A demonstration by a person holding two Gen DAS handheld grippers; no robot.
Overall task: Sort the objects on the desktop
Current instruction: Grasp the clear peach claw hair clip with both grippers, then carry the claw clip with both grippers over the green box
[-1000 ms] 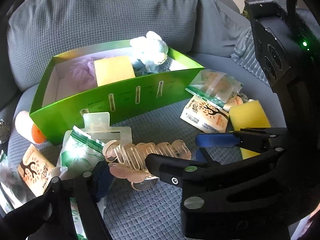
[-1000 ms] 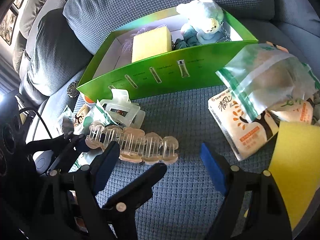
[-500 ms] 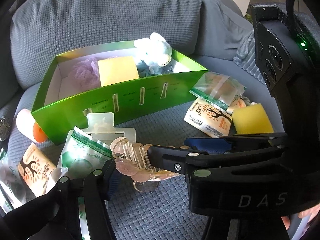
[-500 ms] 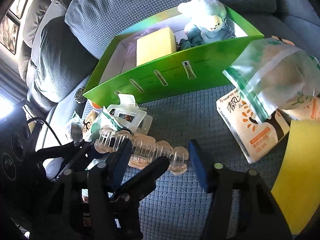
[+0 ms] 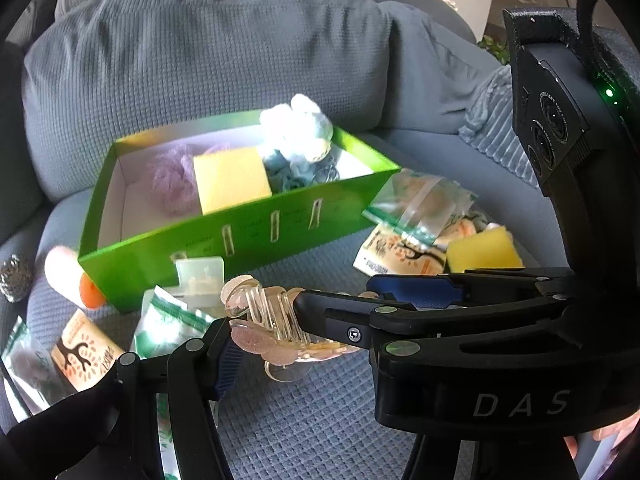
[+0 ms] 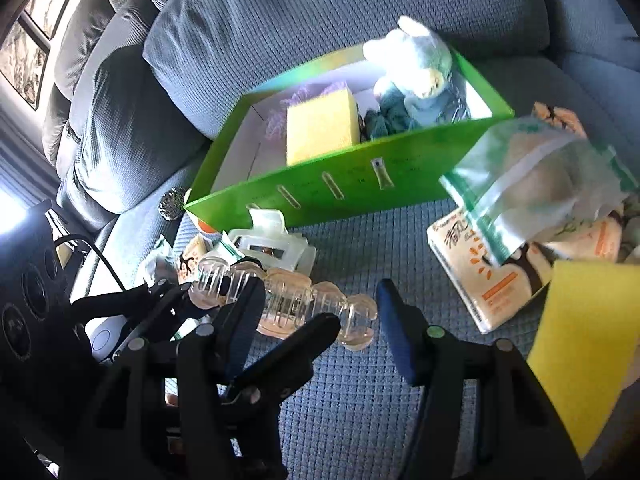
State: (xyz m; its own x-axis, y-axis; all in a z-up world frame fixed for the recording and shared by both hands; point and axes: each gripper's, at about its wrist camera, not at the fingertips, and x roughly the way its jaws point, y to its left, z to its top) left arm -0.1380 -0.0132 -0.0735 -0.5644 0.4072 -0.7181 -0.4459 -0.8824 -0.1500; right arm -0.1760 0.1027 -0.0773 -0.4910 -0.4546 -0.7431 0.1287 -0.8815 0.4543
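A: Status on the jaws?

B: The hair clip (image 6: 280, 292) lies across the sofa seat (image 6: 352, 400), just in front of the green box (image 5: 248, 236). Both sets of jaws have just been closing with the clip between them. The left gripper (image 5: 264, 320) is clamped on the clip's left part, its blue pad against the pink lobes. The right gripper (image 6: 320, 308) straddles the right part. 1 finger overlaps the clip and the other sits right at its end knob. Can't tell if it presses.

A: Clearance?

B: There's bare seat between the clip and the box's front wall, and more bare seat on the near side. The left is crowded: a pale claw clip (image 6: 276, 240) touches the hair clip, with packets and an orange-capped tube (image 5: 76, 276) beyond it. On the right, well apart, are a tissue pack (image 6: 480, 280), a zip bag (image 6: 536, 172) and a loose sponge (image 6: 580, 344).

A: Box?

B: It's open-topped, with its back edge against the cushion (image 5: 200, 60). Inside are 1 sponge (image 5: 230, 178) in the middle and a plush toy (image 6: 416, 60) at the right end. The left end has bare floor.
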